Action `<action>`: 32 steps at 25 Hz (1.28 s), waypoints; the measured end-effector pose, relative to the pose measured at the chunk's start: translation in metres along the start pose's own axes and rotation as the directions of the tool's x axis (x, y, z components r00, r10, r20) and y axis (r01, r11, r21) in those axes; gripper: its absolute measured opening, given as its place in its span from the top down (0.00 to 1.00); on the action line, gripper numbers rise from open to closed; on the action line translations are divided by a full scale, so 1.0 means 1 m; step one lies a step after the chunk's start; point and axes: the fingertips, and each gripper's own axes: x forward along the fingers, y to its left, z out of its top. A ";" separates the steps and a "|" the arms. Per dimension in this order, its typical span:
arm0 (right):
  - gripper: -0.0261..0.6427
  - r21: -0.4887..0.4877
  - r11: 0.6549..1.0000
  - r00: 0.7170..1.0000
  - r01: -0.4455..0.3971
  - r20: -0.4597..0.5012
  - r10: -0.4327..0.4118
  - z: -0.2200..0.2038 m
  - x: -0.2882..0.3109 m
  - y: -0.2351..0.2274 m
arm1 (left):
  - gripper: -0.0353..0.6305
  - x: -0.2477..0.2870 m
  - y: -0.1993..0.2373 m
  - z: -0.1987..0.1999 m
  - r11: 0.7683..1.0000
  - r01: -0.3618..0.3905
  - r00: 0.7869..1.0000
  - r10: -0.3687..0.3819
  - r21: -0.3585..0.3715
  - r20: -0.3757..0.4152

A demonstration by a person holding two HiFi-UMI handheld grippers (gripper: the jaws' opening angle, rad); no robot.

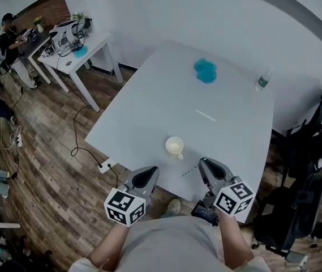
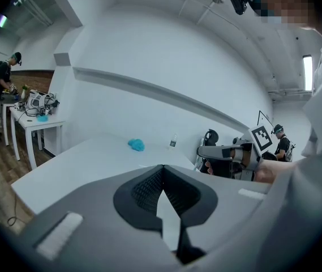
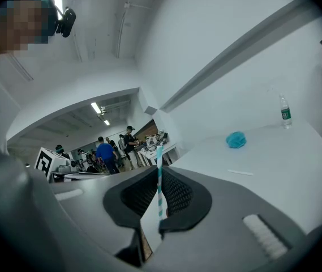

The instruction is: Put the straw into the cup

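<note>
The pick-up looks done: the right gripper (image 1: 204,164) is clenched on the striped straw (image 3: 159,177), which stands upright between its jaws. Insertion is left. The white cup (image 1: 174,146) stands on the table (image 1: 149,103) with no straw in it, at the right gripper's ten o'clock. The left gripper (image 1: 148,175) is clenched on nothing.

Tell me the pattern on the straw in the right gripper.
The straw is teal-and-white striped, clearest in the right gripper view.
</note>
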 end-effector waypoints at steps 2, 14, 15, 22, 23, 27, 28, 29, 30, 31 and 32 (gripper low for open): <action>0.92 0.006 1.000 1.000 -0.006 0.006 0.006 0.002 0.002 -0.006 | 0.92 0.005 -0.001 0.001 1.000 -0.003 1.000 0.003 -0.002 -0.002; 0.92 0.040 0.999 0.999 0.033 0.035 -0.034 0.015 0.020 -0.014 | 0.92 0.017 0.023 0.010 1.000 0.022 0.999 -0.023 -0.004 -0.031; 0.92 0.045 0.998 0.998 0.038 0.040 -0.040 0.016 0.022 -0.014 | 0.92 0.019 0.026 0.011 1.000 0.029 0.999 -0.029 -0.002 -0.035; 0.92 0.061 0.994 0.994 0.090 0.057 -0.094 0.022 0.035 -0.019 | 0.92 0.026 0.045 0.023 0.998 0.064 0.997 -0.063 0.010 -0.039; 0.92 0.061 0.993 0.993 0.096 0.059 -0.100 0.023 0.037 -0.020 | 0.92 0.025 0.048 0.023 0.998 0.064 0.997 -0.064 0.007 -0.041; 0.92 0.053 0.992 0.990 0.116 0.070 -0.119 0.031 0.043 -0.022 | 0.92 0.027 0.059 0.023 0.998 0.070 0.997 -0.070 0.000 -0.045; 0.92 0.054 0.991 0.989 0.121 0.073 -0.125 0.032 0.044 -0.024 | 0.92 0.028 0.061 0.022 0.997 0.074 0.996 -0.074 0.000 -0.047; 0.92 0.057 0.990 0.988 0.125 0.078 -0.130 0.034 0.044 -0.026 | 0.92 0.030 0.062 0.022 0.997 0.079 0.996 -0.079 0.000 -0.049; 0.92 0.061 0.990 0.987 0.130 0.084 -0.135 0.035 0.045 -0.028 | 0.92 0.031 0.063 0.021 0.996 0.084 0.995 -0.083 0.000 -0.053; 0.92 0.065 0.989 0.986 0.136 0.089 -0.141 0.036 0.046 -0.030 | 0.92 0.033 0.064 0.021 0.996 0.088 0.994 -0.088 0.001 -0.057; 0.92 0.068 0.987 0.984 0.143 0.093 -0.149 0.038 0.047 -0.032 | 0.92 0.035 0.065 0.021 0.996 0.093 0.994 -0.093 0.002 -0.061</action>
